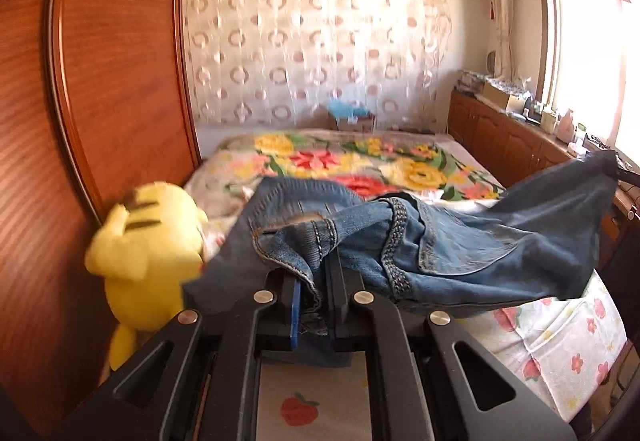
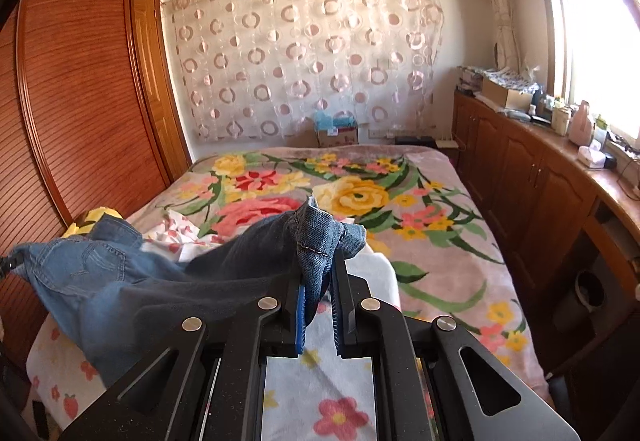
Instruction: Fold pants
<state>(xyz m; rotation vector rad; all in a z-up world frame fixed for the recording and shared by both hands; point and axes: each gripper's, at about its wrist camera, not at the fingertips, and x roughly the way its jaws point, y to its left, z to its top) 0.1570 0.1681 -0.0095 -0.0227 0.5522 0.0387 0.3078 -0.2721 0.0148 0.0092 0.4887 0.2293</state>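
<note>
Blue denim pants (image 1: 460,241) hang stretched in the air above the bed, held at both ends. My left gripper (image 1: 312,281) is shut on the waistband end of the pants, with denim bunched between its fingers. My right gripper (image 2: 320,273) is shut on a leg-hem end of the pants (image 2: 316,241). In the left wrist view the far end of the pants rises to the right gripper (image 1: 624,175) at the right edge. In the right wrist view the pants (image 2: 120,281) sag leftward, pocket side showing.
A bed with a floral blanket (image 2: 360,197) and a flowered white sheet (image 1: 560,341) lies below. A yellow plush toy (image 1: 148,241) sits by the wooden wardrobe (image 1: 100,81) on the left. A wooden cabinet (image 2: 540,193) with clutter runs along the window on the right.
</note>
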